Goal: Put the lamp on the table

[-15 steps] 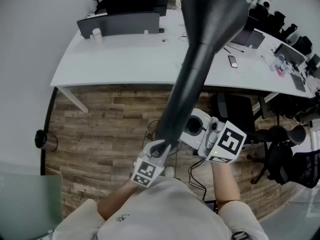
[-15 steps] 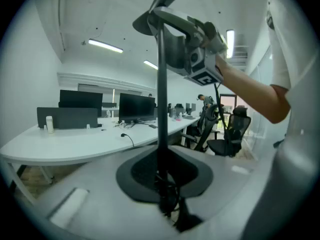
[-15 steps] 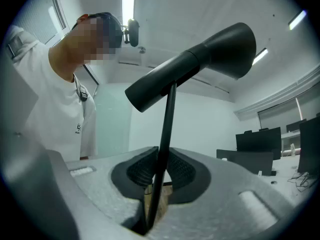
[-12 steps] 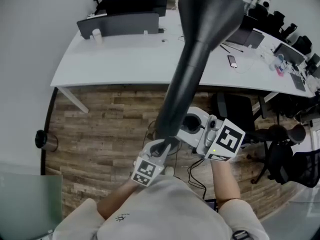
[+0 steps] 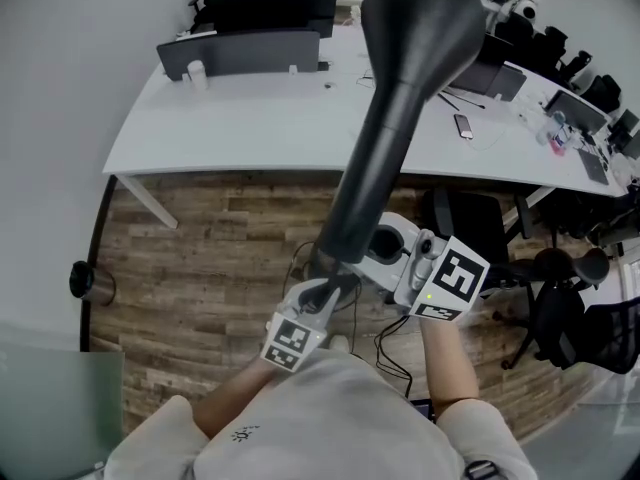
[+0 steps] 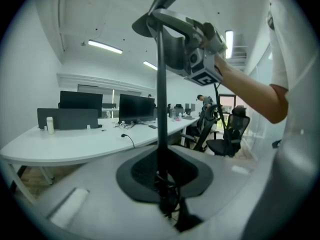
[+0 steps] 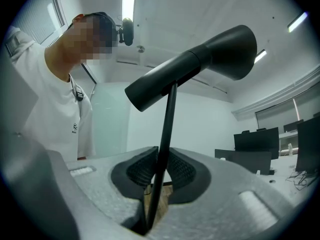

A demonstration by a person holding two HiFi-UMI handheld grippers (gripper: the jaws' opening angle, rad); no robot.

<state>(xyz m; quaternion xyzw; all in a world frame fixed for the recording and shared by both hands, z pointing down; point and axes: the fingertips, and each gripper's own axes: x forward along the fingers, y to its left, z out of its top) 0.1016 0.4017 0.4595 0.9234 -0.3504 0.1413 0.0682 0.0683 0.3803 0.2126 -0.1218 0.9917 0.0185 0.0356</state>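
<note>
Lamp point(image 5: 400, 98) is hanging in the air with both tools gripping it, not on the worktop point(image 5: 250, 118) yet. I'm holding it above the wood floor point(image 5: 200, 268), on the near side of the worktop.

Left tool point(image 5: 330, 290) is clamping the thin pole point(image 6: 161, 109) low down, jaws narrow, pads pressing on it from both sides. A tangle of cable point(image 6: 169, 199) is sitting right at those jaws.

Right tool point(image 5: 368, 260) is clamping the same pole just above the left tool. Its jaws are narrow too, with the pole running between the ribbed pads. In the left gripper view the right tool is showing further up the pole, close under the lamp head point(image 7: 200, 69).

Pole is standing near upright in the left gripper view and leaning slightly in the right gripper view. Lamp head is dark and flared, sitting tilted on top of the pole with its wide end pointing to the far side. In the head view it's overlapping the worktop's near edge.

Worktop is white and curved, carrying monitors point(image 5: 270, 3) and a dark partition point(image 5: 240, 48) at far left, a small white bottle point(image 5: 196, 71) beside the partition, and a phone point(image 5: 466, 123) further right. Black office chair point(image 5: 470, 223) is standing just right of the tools.
</note>
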